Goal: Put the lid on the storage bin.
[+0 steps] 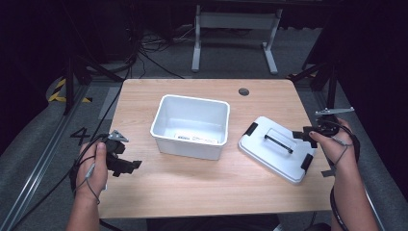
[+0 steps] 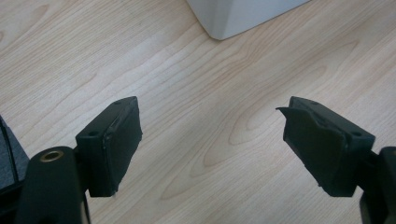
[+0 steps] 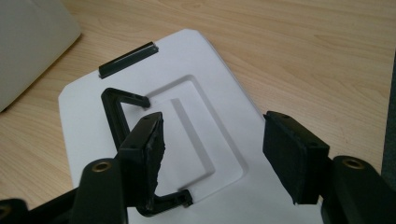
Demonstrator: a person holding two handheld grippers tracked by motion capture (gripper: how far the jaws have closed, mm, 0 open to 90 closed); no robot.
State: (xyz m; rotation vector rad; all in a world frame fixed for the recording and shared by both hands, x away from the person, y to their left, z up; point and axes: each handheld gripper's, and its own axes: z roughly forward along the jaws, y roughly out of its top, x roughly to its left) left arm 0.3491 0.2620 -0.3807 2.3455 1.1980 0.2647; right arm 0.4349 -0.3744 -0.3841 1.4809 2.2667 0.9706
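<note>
The lid [image 3: 187, 140] lies flat on the table [image 1: 192, 192] right of the bin [image 1: 191, 126], directly under the right gripper [image 3: 212, 154], whose jaws stand apart and empty with the black handle [image 3: 116, 116] beside the left-hand one. It looks light, stiff and slick (thin plastic), so the handle is probably the surest hold. The left gripper [image 2: 210, 144] is spread wide over bare wood, the bin's corner beyond its tips.

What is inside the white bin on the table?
The white bin is open. On its floor, near the front wall, lies a flat white label or strip with dark print; the text is unreadable. The front wall hides the floor directly behind it.
</note>
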